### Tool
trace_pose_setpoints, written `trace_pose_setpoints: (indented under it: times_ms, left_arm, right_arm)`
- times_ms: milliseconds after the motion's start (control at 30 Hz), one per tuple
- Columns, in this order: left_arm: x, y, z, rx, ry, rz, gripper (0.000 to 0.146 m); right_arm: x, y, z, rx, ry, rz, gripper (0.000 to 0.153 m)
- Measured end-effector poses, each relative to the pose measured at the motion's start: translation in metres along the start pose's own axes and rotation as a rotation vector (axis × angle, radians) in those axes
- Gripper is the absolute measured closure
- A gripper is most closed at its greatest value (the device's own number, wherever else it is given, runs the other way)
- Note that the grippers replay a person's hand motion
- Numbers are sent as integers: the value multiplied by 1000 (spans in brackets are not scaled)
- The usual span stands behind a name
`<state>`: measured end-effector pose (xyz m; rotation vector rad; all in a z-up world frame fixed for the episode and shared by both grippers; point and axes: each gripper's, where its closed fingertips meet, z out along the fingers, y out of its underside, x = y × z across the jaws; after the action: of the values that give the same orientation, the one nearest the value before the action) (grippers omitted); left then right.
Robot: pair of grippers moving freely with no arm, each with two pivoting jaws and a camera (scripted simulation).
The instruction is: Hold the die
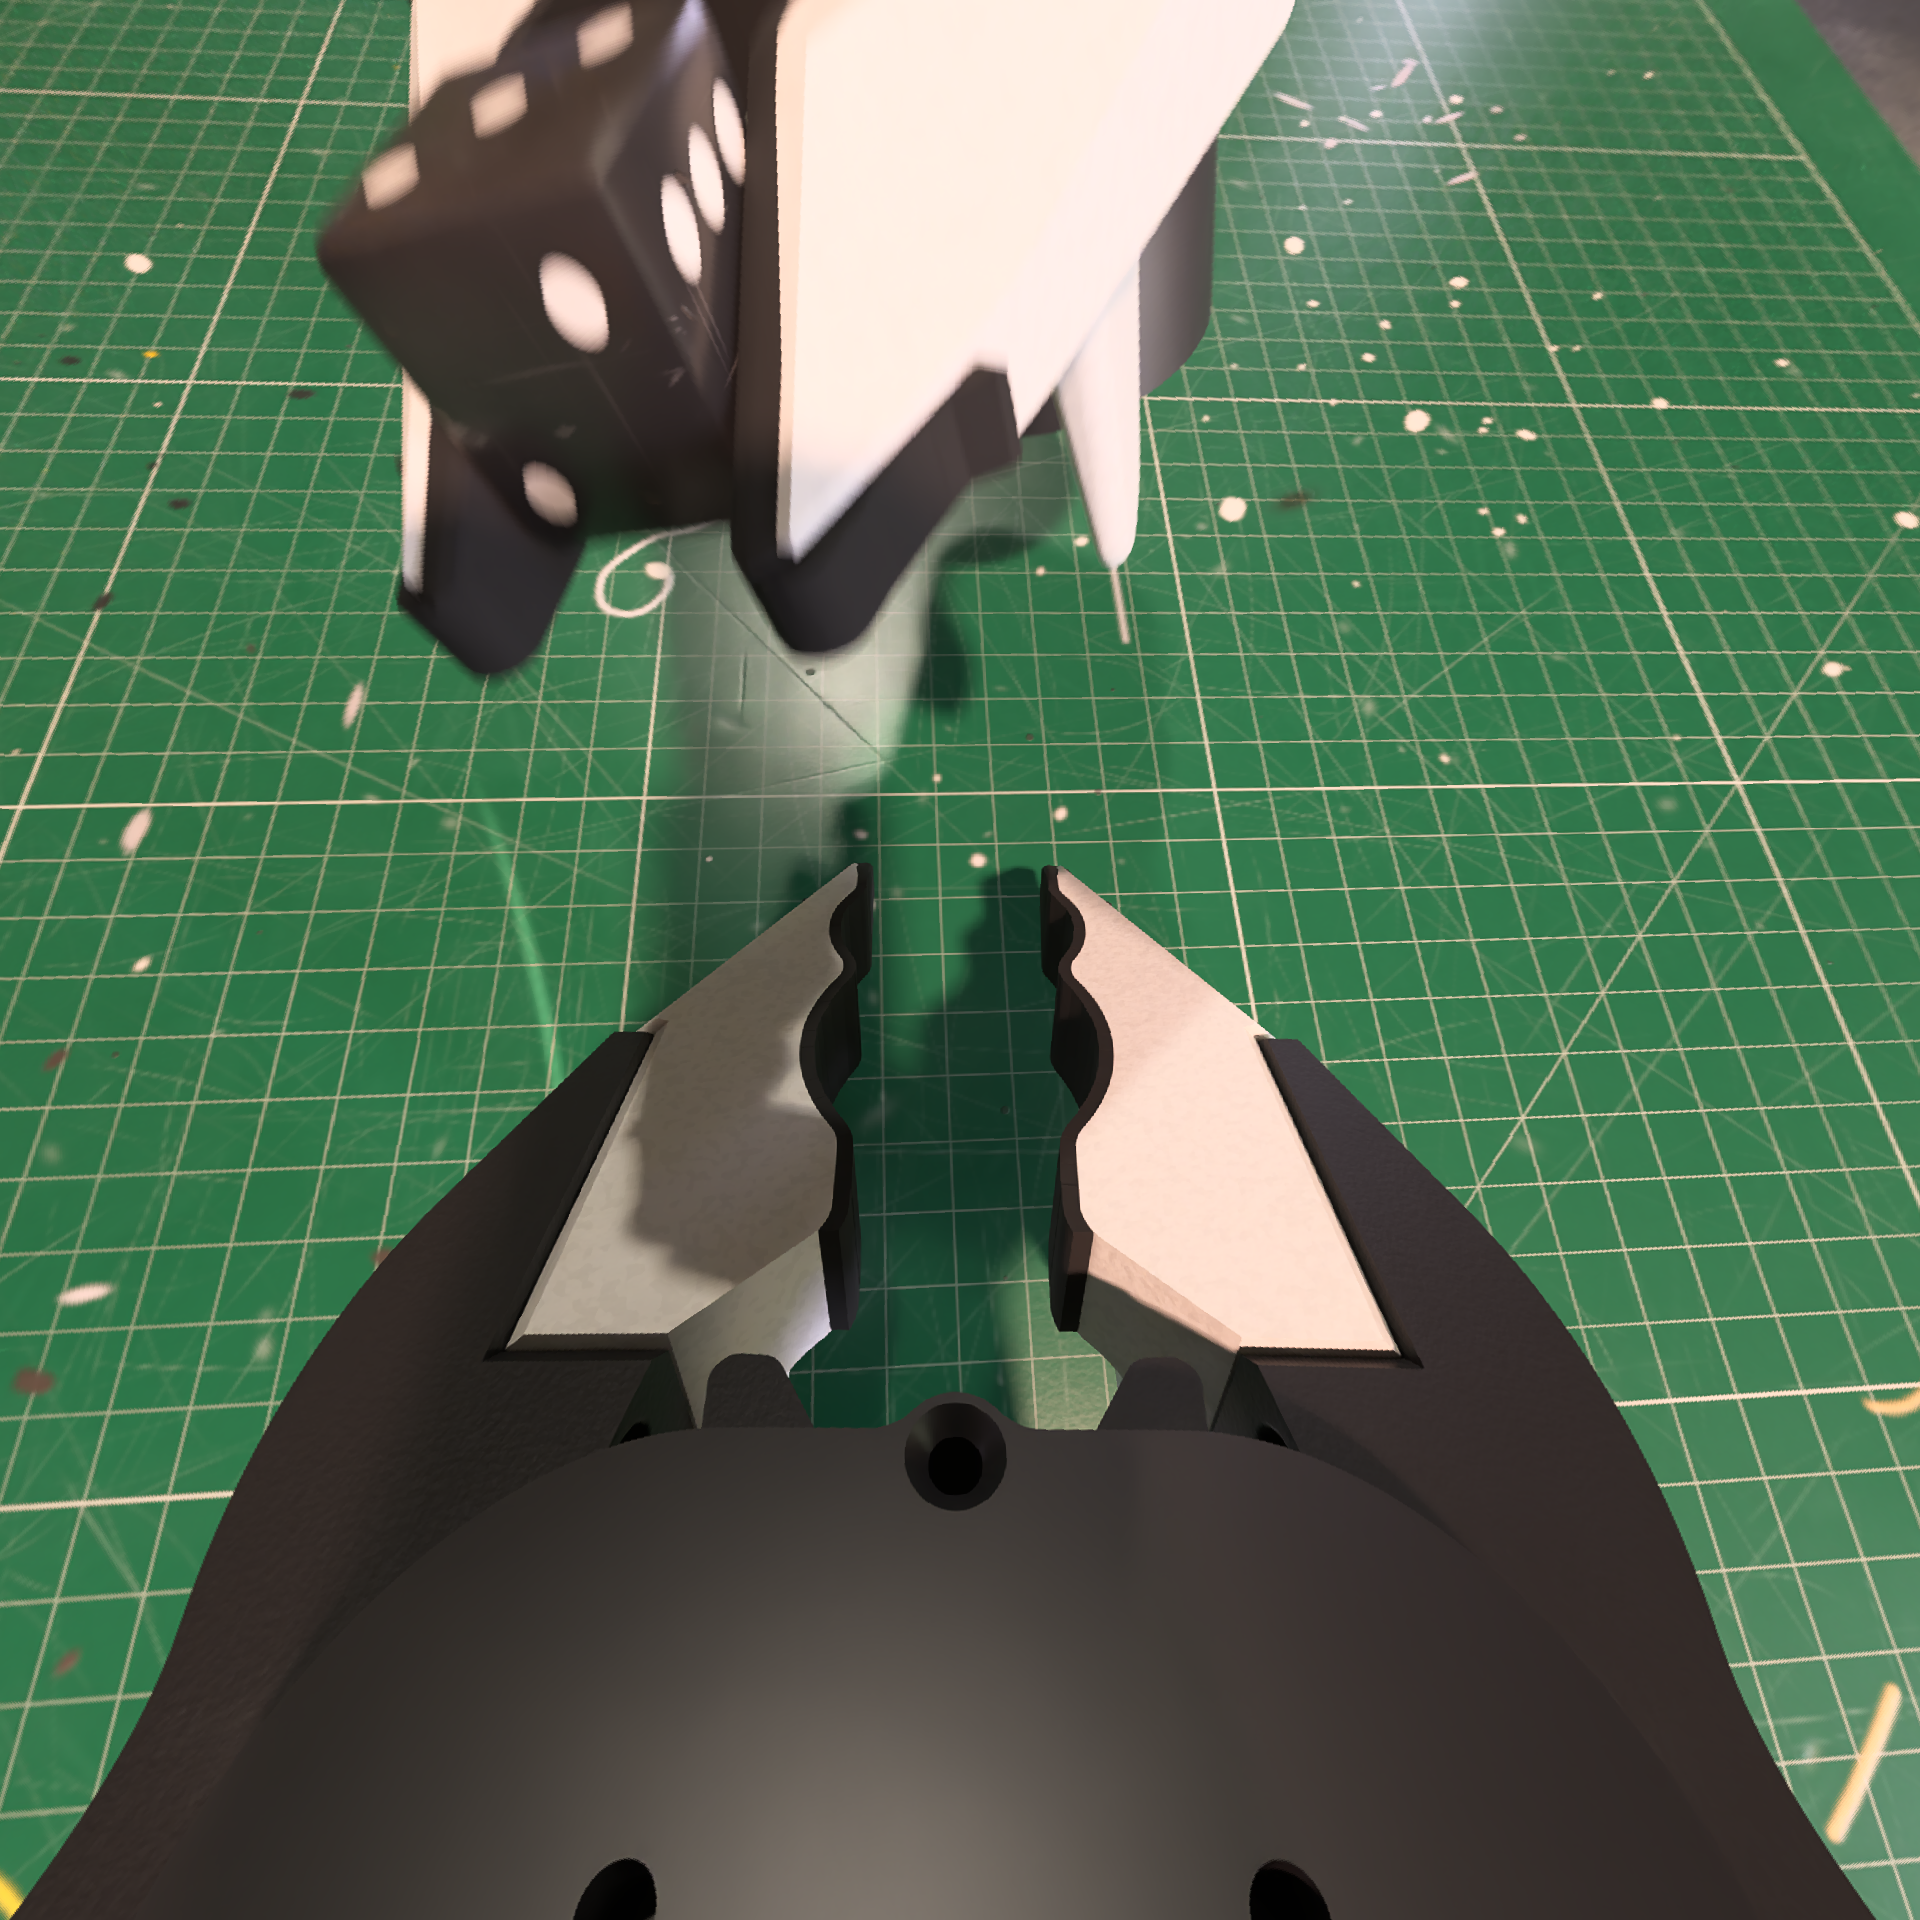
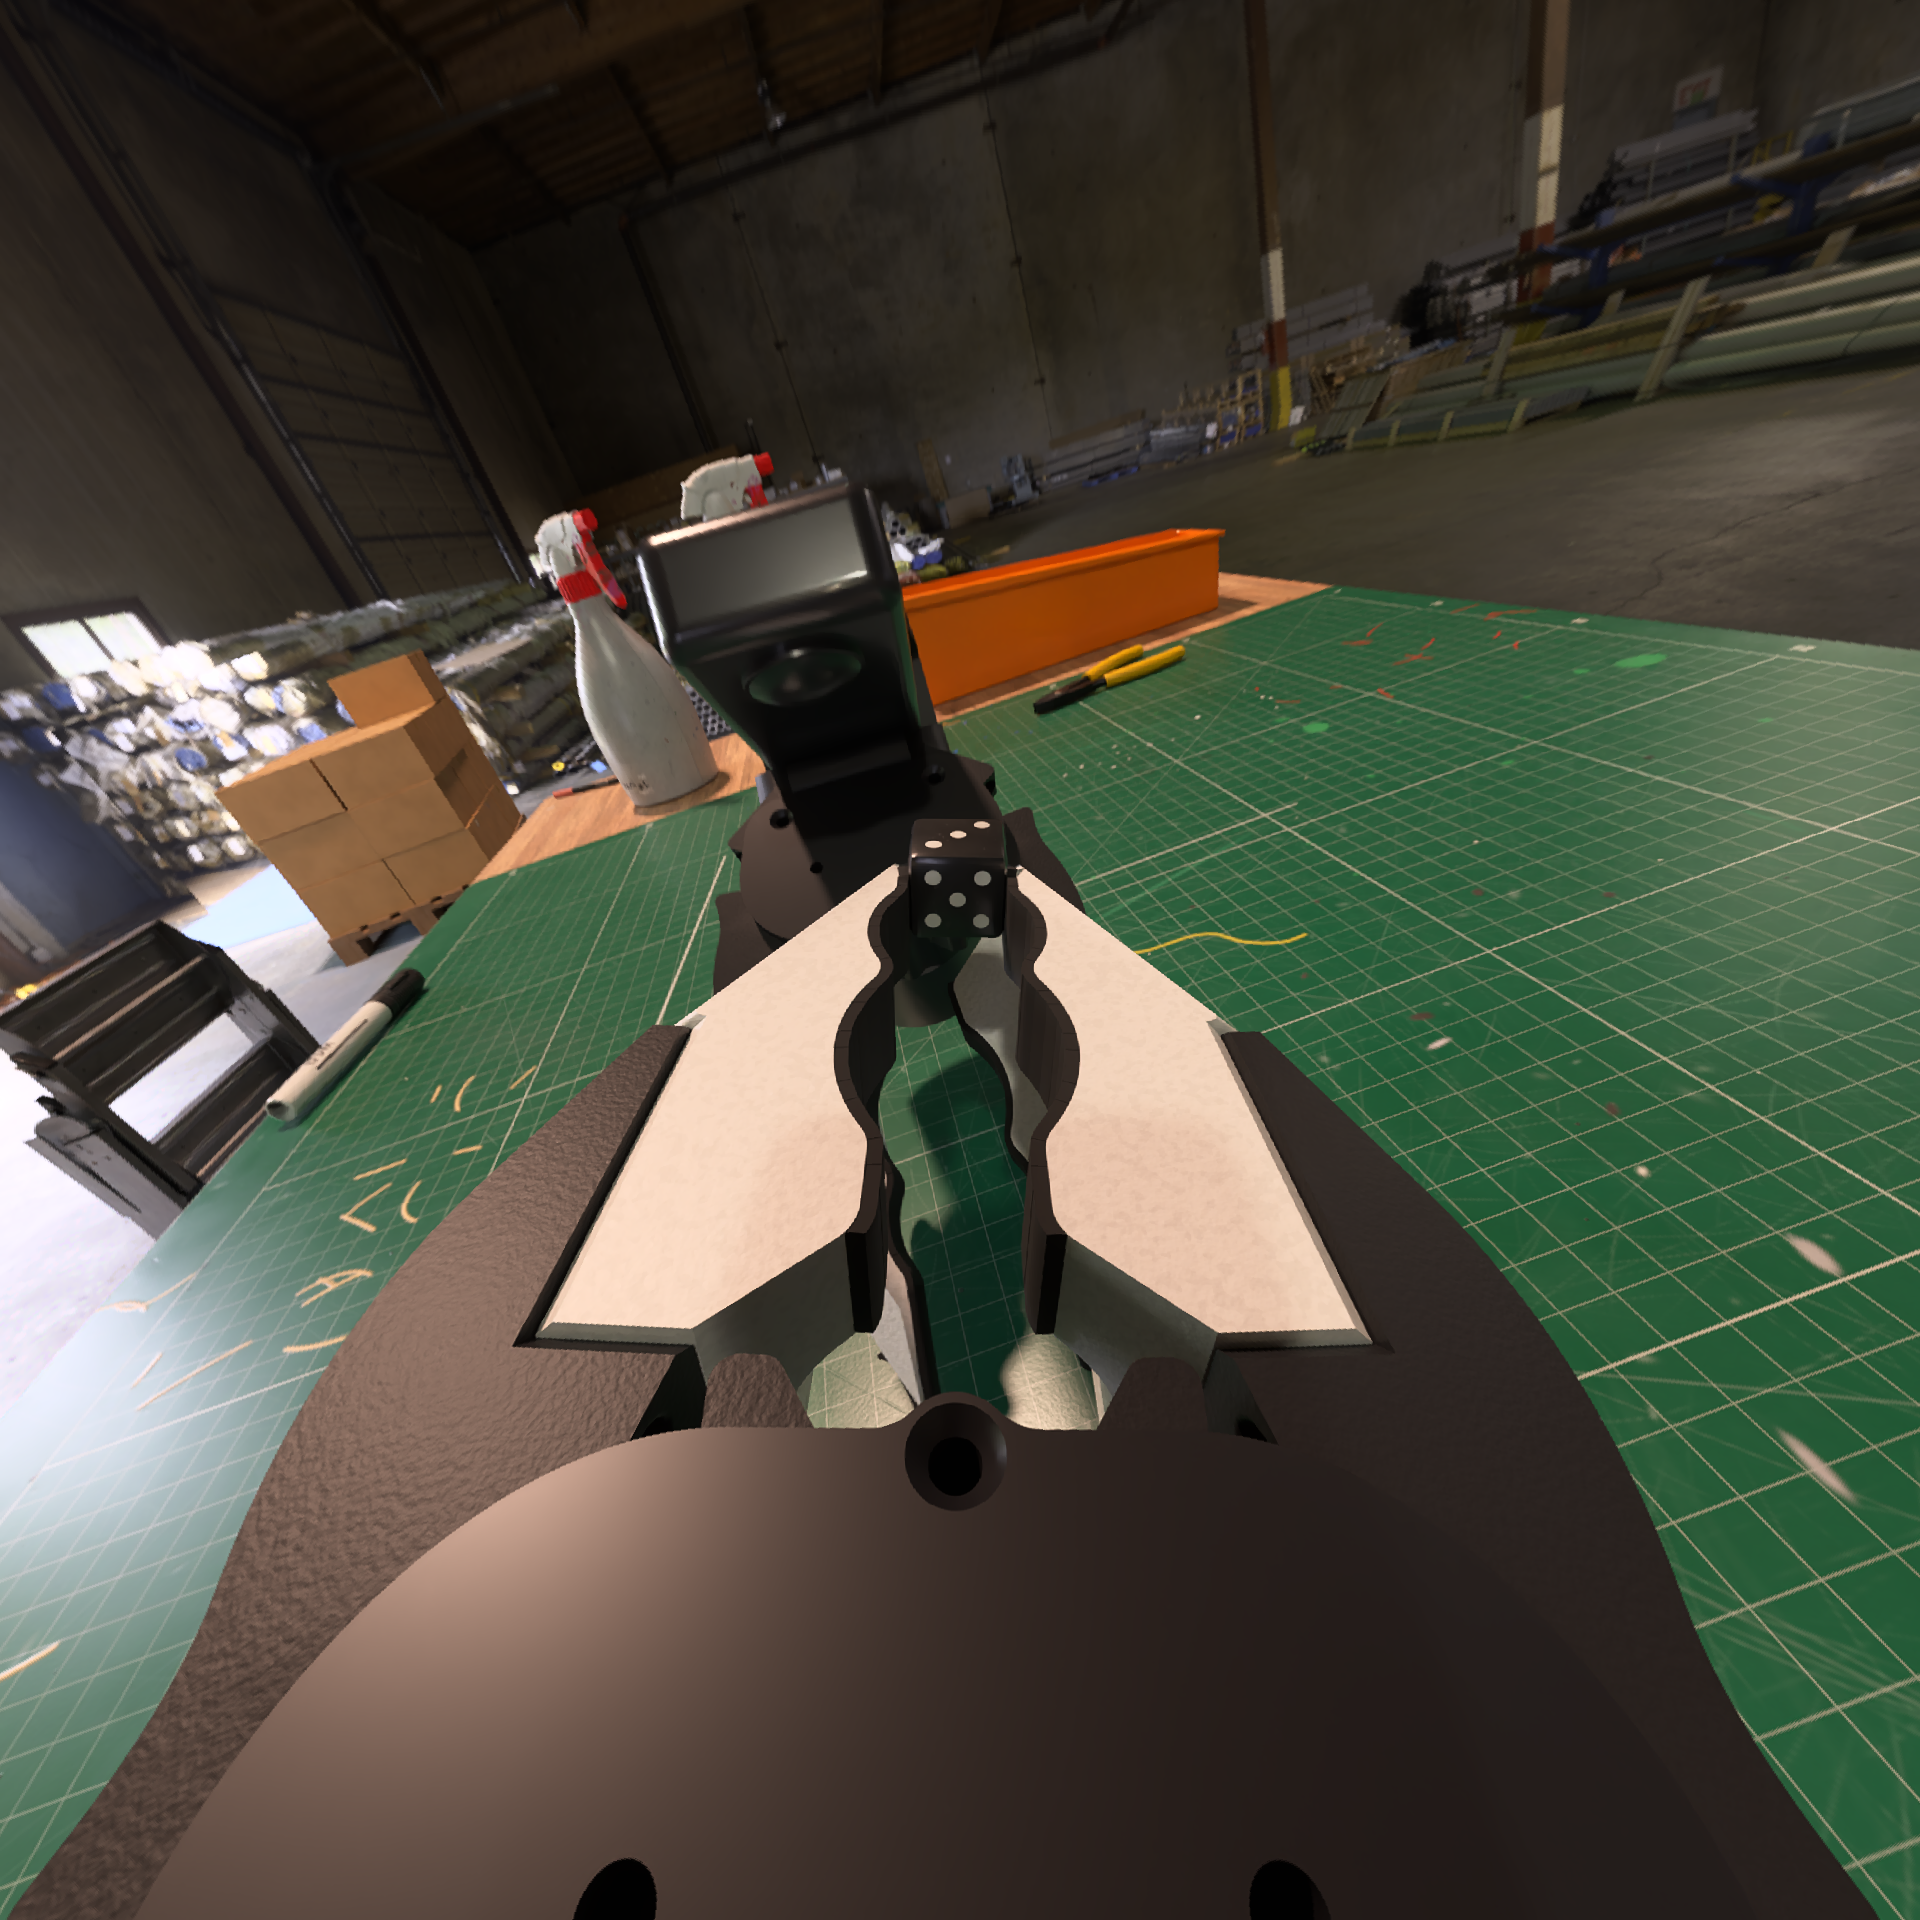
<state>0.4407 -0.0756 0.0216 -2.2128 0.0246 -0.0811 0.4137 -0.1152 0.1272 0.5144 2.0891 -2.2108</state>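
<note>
1. My right gripper (image 2: 956,904) pinches the die (image 2: 958,878) at its fingertips, lifted clear of the mat (image 2: 1455,935).
2. My left gripper (image 1: 954,894) hangs below and just short of it, fingers parted, holding nothing.
3. To hold well, I judge: steady squeeze, no twisting, since only the tips bear on it.
4. The die is a cube with no long axis; a five-pip face points back at my right camera.
</note>
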Motion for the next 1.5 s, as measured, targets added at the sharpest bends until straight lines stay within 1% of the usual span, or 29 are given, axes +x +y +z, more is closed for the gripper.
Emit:
trace_pose_setpoints:
  times_ms: [67, 100, 133, 200, 333, 433, 500, 533, 567, 600, 633, 667, 700, 733, 867, 967, 1000, 1033, 1067, 1100, 1133, 1167, 1233, 1367, 1433, 1500]
  left_arm:
    - [-4, 2, -1, -9, -21, 2, 115]
    - [-6, 2, -1, -12, -35, 2, 117]
    - [-10, 3, -2, -13, -58, 2, 123]
    - [-16, 3, -5, -8, -89, -5, 146]
    - [-17, 3, -5, -5, -92, 4, 146]
    - [-15, 4, -4, -19, -101, 35, 146]
    - [-14, 0, -3, -8, -110, 50, 146]
    - [-11, -1, -2, 4, -100, 56, 146]
    - [-11, 2, -1, -10, -94, 56, 146]
    - [-16, 10, -1, -72, -125, 65, 146]
    - [-15, 7, -3, -56, -126, 63, 146]
    - [-13, 1, -5, -6, -91, 37, 146]
    - [-11, -3, -7, 30, -62, 11, 146]
    - [-11, -4, -8, 38, -65, 9, 146]
    - [-9, 5, -1, -40, -90, 85, 146]
    - [-8, 2, -2, -15, -90, 118, 146]
    - [-9, 0, -2, -8, -99, 119, 146]
    - [-10, -1, -2, 1, -107, 117, 146]
    - [-12, 3, -1, -12, -115, 114, 146]
    - [-17, 9, 0, -71, -148, 128, 146]
    - [-16, 8, -2, -64, -148, 135, 146]
    - [-14, 3, -4, -18, -123, 115, 146]
    - [-11, -4, -7, 29, -88, 90, 146]
    - [-12, 7, 1, -54, -117, 134, 146]
    - [-12, 6, 1, -53, -123, 144, 146]
    - [-11, 2, 0, -25, -120, 141, 146]
  right_arm:
    - [0, -6, -5, 25, 0, 6, 136]
    - [1, -9, -7, 38, 1, 6, 136]
    - [1, -13, -11, 52, 4, 5, 136]
    - [2, -23, -18, 86, 15, -4, 136]
    - [2, -48, -36, 180, 71, -48, 136]
    - [-2, -55, -41, 203, 69, -74, 136]
    - [-5, -46, -32, 149, 73, -106, 136]
    - [-5, -32, -20, 81, 75, -119, 136]
    - [-4, -14, -7, -20, 81, -126, 136]
    - [-3, -4, 3, -83, 92, -139, 136]
    - [-4, -2, 8, -92, 101, -165, 136]
    - [-7, -6, 10, -81, 94, -181, 136]
    - [-10, -11, 9, -60, 81, -189, 136]
    - [-11, -16, 7, -38, 78, -190, 136]
    - [-13, -30, -9, -23, 122, -237, 136]
    - [-13, -41, -22, -1, 149, -257, 136]
    - [-12, -39, -22, -8, 154, -256, 136]
    - [-9, -26, -16, -47, 152, -239, 136]
    - [-4, -7, -7, -133, 150, -215, 136]
    - [0, 4, 1, -182, 153, -204, 136]
    - [-1, 6, 5, -180, 140, -197, 136]
    - [-1, 2, 5, -163, 132, -197, 136]
    - [-4, -13, 0, -92, 128, -204, 136]
    - [-10, -32, -17, -47, 155, -243, 136]
    - [-11, -39, -24, -34, 162, -242, 136]
    - [-8, -36, -24, -43, 170, -231, 136]
